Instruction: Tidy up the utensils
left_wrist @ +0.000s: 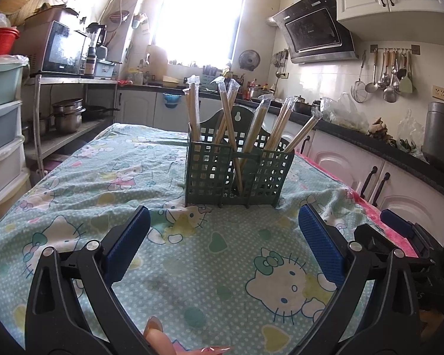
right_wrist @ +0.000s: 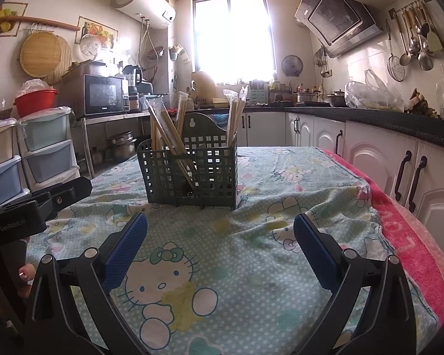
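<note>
Standing on the cloth-covered counter (left_wrist: 103, 183): green slotted holder (left_wrist: 239, 171), wrapped chopsticks (left_wrist: 231, 109) held upright inside. Left tool (left_wrist: 225, 236) and right tool (right_wrist: 220, 233) are held apart, empty.

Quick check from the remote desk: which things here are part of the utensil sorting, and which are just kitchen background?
Part of the job:
green basket
wrapped chopsticks standing in it
left gripper, open
right gripper, open

Just lying about:
cartoon tablecloth
pink towel
microwave
hanging ladles
red tub
</note>
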`<state>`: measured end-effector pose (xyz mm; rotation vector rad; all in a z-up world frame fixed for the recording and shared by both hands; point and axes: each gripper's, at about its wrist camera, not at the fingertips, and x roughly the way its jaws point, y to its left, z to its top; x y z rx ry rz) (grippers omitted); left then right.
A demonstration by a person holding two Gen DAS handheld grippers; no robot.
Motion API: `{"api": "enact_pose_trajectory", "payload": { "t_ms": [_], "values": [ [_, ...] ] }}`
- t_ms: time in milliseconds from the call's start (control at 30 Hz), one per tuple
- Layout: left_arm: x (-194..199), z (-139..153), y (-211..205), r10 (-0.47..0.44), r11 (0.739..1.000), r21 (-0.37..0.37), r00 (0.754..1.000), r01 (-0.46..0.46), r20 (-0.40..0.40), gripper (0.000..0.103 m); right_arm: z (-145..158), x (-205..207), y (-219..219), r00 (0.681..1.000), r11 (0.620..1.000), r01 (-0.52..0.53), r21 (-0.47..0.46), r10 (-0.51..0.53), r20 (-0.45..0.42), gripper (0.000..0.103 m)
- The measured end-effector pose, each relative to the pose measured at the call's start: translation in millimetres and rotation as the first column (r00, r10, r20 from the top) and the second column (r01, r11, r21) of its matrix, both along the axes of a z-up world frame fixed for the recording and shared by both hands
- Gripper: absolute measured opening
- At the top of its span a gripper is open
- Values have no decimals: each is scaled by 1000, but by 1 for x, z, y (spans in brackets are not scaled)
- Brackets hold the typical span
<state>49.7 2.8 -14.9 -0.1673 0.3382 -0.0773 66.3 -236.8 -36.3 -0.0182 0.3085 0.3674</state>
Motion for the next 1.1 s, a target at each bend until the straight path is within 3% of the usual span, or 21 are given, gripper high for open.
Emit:
{"api": "enact_pose_trajectory", "payload": {
  "t_ms": [1100],
  "values": [
    [1,-3,-1,-8,1000,1,1000,8,-4,92,0,-1,1,1000,1000,-1,6,1,-1,96]
  ]
}}
